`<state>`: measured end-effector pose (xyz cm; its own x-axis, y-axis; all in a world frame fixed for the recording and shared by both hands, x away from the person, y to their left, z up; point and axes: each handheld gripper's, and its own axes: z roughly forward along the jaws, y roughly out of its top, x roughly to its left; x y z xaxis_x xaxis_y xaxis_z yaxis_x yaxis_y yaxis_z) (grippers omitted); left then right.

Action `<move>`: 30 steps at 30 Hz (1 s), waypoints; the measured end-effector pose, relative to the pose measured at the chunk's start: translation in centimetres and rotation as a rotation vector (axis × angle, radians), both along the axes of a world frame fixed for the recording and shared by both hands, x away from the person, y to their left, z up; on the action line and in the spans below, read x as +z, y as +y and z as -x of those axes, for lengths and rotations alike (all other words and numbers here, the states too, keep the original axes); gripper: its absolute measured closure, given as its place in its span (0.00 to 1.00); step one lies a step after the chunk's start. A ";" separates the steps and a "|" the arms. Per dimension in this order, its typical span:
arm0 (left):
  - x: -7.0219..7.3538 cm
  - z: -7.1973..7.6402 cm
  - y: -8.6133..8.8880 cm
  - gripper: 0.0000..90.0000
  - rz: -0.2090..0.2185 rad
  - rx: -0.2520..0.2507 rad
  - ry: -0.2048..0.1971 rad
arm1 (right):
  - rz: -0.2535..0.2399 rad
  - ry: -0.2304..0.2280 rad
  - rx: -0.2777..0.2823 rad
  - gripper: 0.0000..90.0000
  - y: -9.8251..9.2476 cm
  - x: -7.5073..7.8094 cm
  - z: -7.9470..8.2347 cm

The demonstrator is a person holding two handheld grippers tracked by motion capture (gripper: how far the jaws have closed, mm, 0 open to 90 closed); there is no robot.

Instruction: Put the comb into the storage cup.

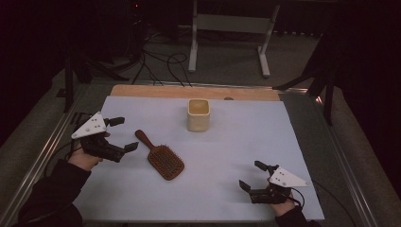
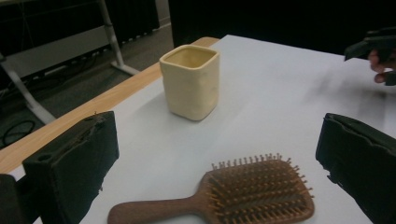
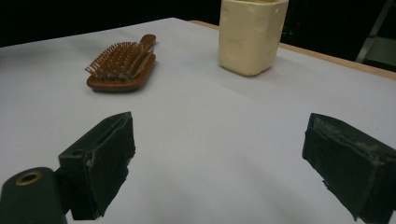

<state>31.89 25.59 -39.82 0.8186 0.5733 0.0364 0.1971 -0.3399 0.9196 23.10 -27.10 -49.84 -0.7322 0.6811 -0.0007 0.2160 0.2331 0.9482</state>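
A brown wooden paddle hairbrush (image 1: 161, 156) lies bristles up on the white table sheet (image 1: 236, 142), its handle pointing to the far left. A cream square cup (image 1: 198, 115) stands upright behind it, near the far edge. My left gripper (image 1: 125, 134) hovers just left of the brush handle, open and holding nothing. In the left gripper view the brush (image 2: 252, 191) sits between and just ahead of the wide jaws of the left gripper (image 2: 218, 140), with the cup (image 2: 190, 81) beyond. My right gripper (image 1: 250, 175) is open near the front right, far from the brush (image 3: 121, 65) and cup (image 3: 252, 35).
A wooden strip (image 1: 189, 91) runs along the table's far edge, and metal rails (image 1: 47, 151) border the sides. Beyond the table, cables (image 1: 161, 61) lie on the floor beside a white stand (image 1: 231, 28). Bare sheet stretches between the brush and the right gripper.
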 end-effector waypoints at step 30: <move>-1.9 -6.6 -1.7 0.05 -0.094 0.079 0.098 | -0.001 0.002 0.009 0.10 0.1 -0.1 0.0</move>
